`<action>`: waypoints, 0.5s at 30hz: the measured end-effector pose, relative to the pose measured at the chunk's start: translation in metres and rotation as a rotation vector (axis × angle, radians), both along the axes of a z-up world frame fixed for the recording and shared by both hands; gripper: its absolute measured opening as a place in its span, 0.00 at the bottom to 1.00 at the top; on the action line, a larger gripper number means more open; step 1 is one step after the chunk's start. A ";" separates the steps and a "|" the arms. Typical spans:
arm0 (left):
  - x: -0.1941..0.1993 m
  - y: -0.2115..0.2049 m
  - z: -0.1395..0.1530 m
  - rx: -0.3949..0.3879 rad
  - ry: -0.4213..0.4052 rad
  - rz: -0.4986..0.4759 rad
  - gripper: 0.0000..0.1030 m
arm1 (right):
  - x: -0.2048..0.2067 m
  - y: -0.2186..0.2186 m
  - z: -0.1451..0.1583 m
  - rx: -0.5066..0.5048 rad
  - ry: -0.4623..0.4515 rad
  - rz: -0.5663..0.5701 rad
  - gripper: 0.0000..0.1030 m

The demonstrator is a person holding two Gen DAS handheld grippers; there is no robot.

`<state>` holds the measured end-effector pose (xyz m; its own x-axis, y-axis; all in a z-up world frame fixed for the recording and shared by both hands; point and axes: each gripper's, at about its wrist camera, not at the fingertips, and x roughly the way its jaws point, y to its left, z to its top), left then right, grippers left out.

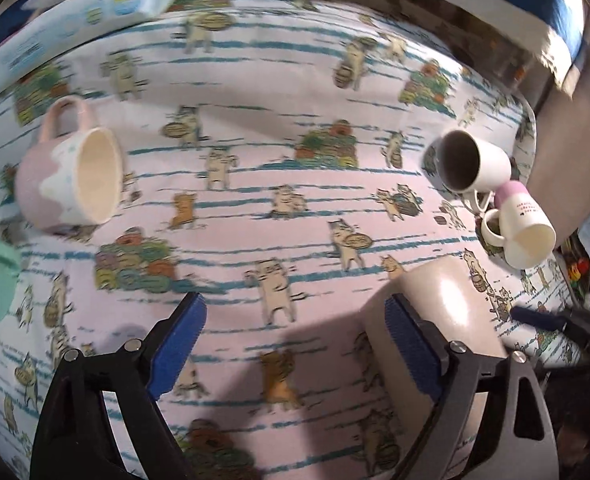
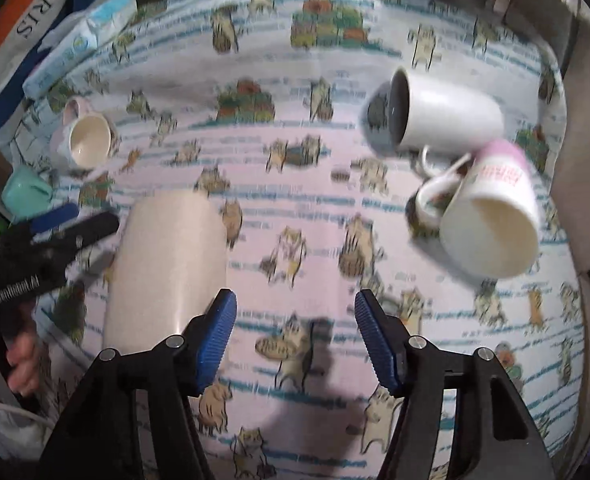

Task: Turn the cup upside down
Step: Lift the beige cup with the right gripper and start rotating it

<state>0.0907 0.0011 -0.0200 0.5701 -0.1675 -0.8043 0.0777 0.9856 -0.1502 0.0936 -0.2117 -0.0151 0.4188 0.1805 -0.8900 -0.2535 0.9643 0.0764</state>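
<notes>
Looking along both grippers, I saw a desk (image 1: 255,64) covered by a cat-print cloth and strewn with cups. The left gripper (image 1: 295,344) stood wide open with nothing between its blue pads; the right gripper (image 2: 295,338) was likewise spread wide and empty, hovering above the cloth.

A tall beige cup (image 2: 171,264) sat just beside the right gripper's left finger, and in the left wrist view it (image 1: 447,320) lay against the outer side of the left gripper's right finger — not between the jaws of either. It showed a plain rounded end toward the cameras and no visible mouth, so I judged it might already be resting mouth-down, though I could not tell for certain.

4 other cups lay on their sides: a pink-and-white mug (image 1: 67,168) far left, a white mug with a dark interior (image 2: 443,114), a pink-bottomed cup with lettering (image 2: 495,216) and a small cup (image 2: 431,200) tucked between those 2. A mint-green object (image 2: 25,192) sat at the left edge.

My reading — if the beige cup was the target, the flip looked done and only backing away remained; if a tipped mug was meant, the grasp had not yet begun.
</notes>
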 end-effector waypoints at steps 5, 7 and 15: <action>0.014 -0.019 0.002 0.009 0.010 -0.040 0.83 | -0.021 0.008 -0.017 0.074 0.054 0.026 0.62; 0.012 -0.023 0.011 -0.004 -0.018 -0.050 0.83 | -0.030 0.018 -0.021 0.101 0.065 0.059 0.62; -0.053 -0.016 0.058 0.097 -0.215 -0.001 0.83 | -0.031 0.004 0.018 0.141 -0.051 0.045 0.62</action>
